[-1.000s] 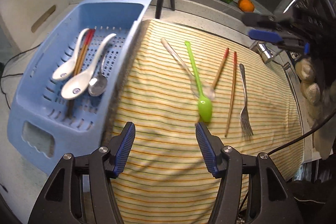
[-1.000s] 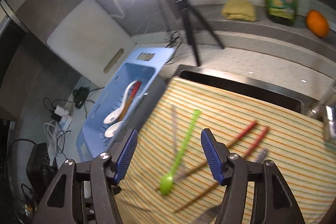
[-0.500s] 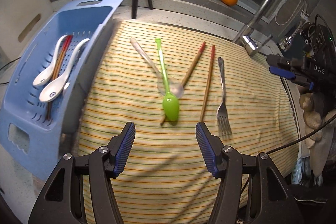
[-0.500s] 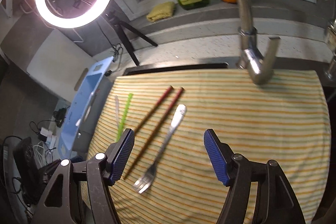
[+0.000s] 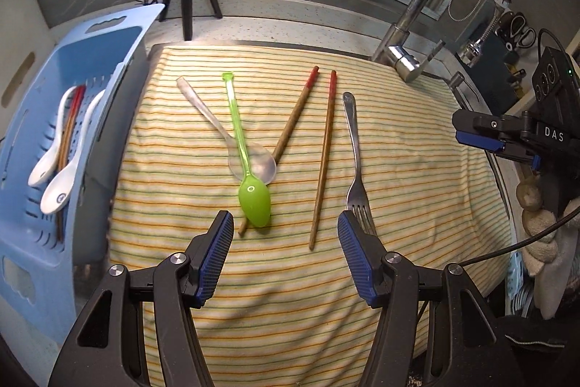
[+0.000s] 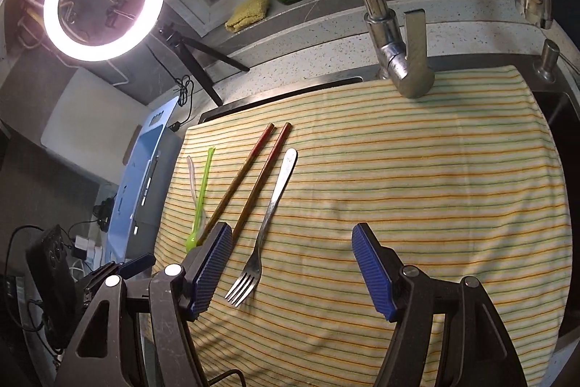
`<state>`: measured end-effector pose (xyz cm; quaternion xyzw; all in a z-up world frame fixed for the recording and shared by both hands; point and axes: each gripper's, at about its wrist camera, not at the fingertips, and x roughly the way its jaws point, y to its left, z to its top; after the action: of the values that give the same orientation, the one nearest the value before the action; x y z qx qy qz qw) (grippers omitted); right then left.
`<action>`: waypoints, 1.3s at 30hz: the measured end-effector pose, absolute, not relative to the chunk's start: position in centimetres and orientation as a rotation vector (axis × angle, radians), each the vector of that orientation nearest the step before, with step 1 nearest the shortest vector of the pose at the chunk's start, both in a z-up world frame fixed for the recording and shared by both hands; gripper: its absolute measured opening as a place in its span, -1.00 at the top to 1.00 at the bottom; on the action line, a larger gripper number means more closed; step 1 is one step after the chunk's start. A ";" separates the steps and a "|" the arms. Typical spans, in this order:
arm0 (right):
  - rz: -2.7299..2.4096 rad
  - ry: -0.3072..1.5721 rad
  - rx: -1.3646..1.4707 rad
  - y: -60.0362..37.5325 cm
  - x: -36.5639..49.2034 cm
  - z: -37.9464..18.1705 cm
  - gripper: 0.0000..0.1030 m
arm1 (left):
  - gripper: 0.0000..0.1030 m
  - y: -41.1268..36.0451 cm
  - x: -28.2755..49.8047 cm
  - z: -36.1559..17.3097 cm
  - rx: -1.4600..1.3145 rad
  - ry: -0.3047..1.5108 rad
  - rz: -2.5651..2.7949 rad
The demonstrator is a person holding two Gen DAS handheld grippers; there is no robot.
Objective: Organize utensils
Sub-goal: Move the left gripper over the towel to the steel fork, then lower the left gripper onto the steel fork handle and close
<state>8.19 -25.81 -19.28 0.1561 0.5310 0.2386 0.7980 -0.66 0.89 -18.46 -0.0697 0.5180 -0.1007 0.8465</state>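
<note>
Over the striped cloth (image 5: 417, 169), both grippers have swung toward the fork (image 6: 268, 220), jaws wide, holding nothing.

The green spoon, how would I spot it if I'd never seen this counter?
Find the striped cloth over the sink, beside the blue basket. Left of the two chopsticks lies the green spoon, crossing a clear spoon. It alone is bright translucent green.
</note>
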 end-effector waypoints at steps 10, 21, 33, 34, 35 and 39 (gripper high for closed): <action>0.611 1.254 0.443 -23.3 9.1 -21.9 0.11 | -0.10 -1.8 0.3 -19.2 -0.082 1.119 -0.354; 0.713 1.411 0.556 -21.5 11.1 -26.2 0.39 | 0.15 -4.3 -1.1 -21.2 -0.070 1.156 -0.410; 0.778 1.482 0.581 -20.5 12.4 -28.5 0.44 | 0.46 -4.8 -0.8 -22.8 0.009 1.151 -0.399; 0.780 1.484 0.583 -20.5 12.4 -28.5 0.44 | 0.46 -4.8 -0.9 -22.8 0.014 1.156 -0.396; 0.781 1.485 0.587 -20.5 12.5 -28.5 0.44 | 0.46 -4.8 -1.0 -22.7 0.015 1.158 -0.394; 0.790 1.488 0.588 -20.5 12.7 -28.6 0.46 | 0.46 -4.1 -1.8 -22.5 -0.002 1.168 -0.384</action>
<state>12.74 -20.54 -28.60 0.2566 0.6492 0.3445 0.6277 -1.83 -4.14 -22.52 -0.0010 0.5481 -0.1800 0.8168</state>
